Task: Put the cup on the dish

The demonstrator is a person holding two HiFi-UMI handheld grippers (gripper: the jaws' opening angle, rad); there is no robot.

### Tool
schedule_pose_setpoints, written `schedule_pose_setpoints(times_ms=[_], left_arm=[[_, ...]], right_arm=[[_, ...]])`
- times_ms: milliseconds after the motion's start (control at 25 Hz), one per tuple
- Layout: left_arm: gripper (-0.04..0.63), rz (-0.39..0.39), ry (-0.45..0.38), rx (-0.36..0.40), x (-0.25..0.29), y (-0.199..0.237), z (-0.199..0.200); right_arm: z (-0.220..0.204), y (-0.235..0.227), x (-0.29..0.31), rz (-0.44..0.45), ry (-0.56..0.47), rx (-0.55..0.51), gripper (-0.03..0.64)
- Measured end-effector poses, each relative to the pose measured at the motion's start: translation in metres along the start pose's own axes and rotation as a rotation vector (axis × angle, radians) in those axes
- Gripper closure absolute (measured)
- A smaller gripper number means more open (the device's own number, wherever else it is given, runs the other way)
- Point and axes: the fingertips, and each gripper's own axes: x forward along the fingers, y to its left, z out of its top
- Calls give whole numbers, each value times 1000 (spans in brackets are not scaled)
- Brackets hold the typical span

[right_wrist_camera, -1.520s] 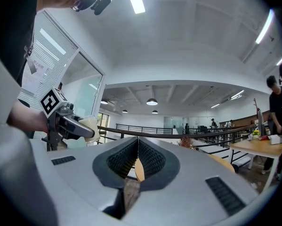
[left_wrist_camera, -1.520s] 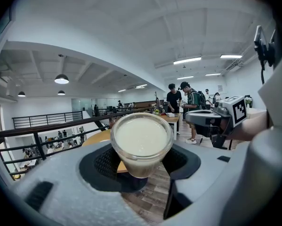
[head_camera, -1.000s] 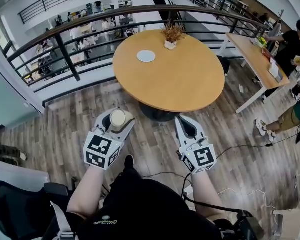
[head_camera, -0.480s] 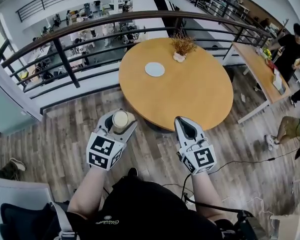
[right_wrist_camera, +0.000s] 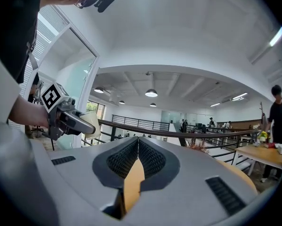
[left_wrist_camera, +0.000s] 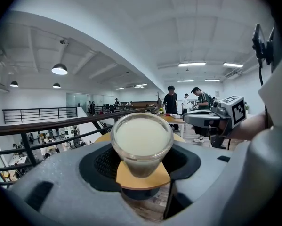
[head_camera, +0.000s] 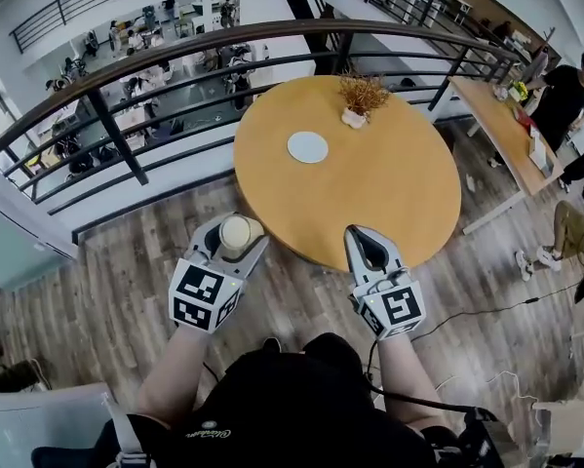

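The left hand-held gripper (head_camera: 236, 230) is grasping the cup (left_wrist_camera: 141, 141), a clear cup with a pale, milky filling. Its jaws are standing wide and pressing on the cup's sides, and the cup is sitting upright between them. The cup is hanging over the wooden floor (head_camera: 126, 291), just off the near left edge of the round worktop (head_camera: 389, 193), not yet above it. The right hand-held gripper (head_camera: 366, 234) is clenched with nothing in it, its jaw tips meeting, and it is reaching over the near edge of the worktop. The dish (head_camera: 307, 146), small, round and pale, is lying flat on the worktop, toward its far left part, well apart from both grippers. A small potted plant (head_camera: 360, 100) is standing near the far edge of the worktop, just beyond the dish. A dark railing (head_camera: 126, 66) is curving round the far side of the worktop.
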Motion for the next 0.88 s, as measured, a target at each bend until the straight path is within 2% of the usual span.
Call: schedule_pose_setpoints(times_ms=[280, 600, 880], left_arm=[[342, -56, 5, 15, 24, 7, -2], [342, -56, 24, 14, 63, 13, 4], [342, -44, 46, 15, 121, 17, 17]], right_arm=[[-5, -13, 17, -50, -3, 22, 611], [-16, -48, 37, -41, 7, 31, 611], [-30, -101, 61, -24, 12, 60, 611]])
